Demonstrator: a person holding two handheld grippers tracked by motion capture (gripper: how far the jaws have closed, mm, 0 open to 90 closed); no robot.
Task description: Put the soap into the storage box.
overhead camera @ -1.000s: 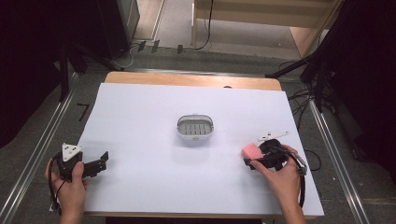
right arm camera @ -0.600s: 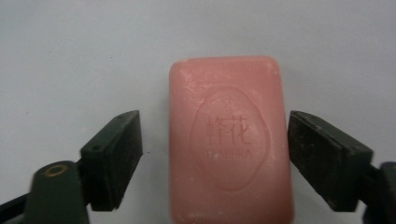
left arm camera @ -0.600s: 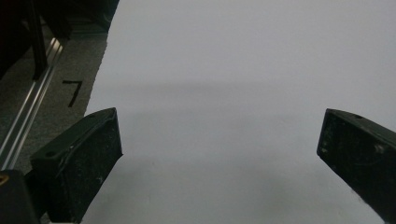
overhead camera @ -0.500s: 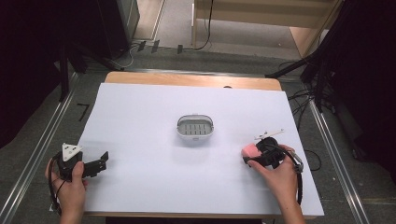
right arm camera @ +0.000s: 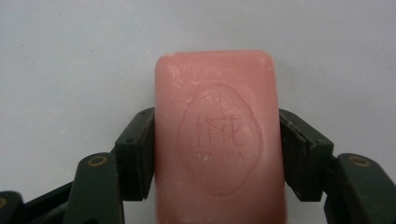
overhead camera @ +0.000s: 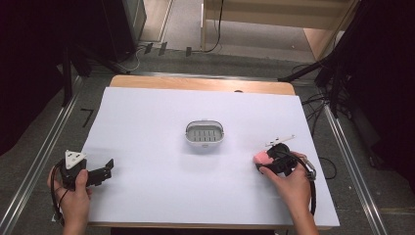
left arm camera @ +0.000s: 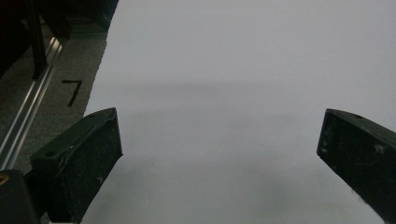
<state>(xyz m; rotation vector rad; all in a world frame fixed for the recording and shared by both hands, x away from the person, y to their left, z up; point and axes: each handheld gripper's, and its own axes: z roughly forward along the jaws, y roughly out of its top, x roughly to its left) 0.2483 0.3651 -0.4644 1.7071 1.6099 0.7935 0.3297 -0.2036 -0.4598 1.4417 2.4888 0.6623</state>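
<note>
Right gripper view: my right gripper (right arm camera: 215, 149) clamps a pink soap bar (right arm camera: 217, 140).
My left gripper (left arm camera: 219, 154) rests spread wide over the white table (left arm camera: 233, 70).

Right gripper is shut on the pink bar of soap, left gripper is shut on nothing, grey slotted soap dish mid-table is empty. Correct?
One error: the left gripper is open, not shut; the left gripper view shows its jaws wide apart over bare white table. The rest holds: the right gripper is shut on the pink bar of soap, and the grey slotted soap dish is empty.
</note>
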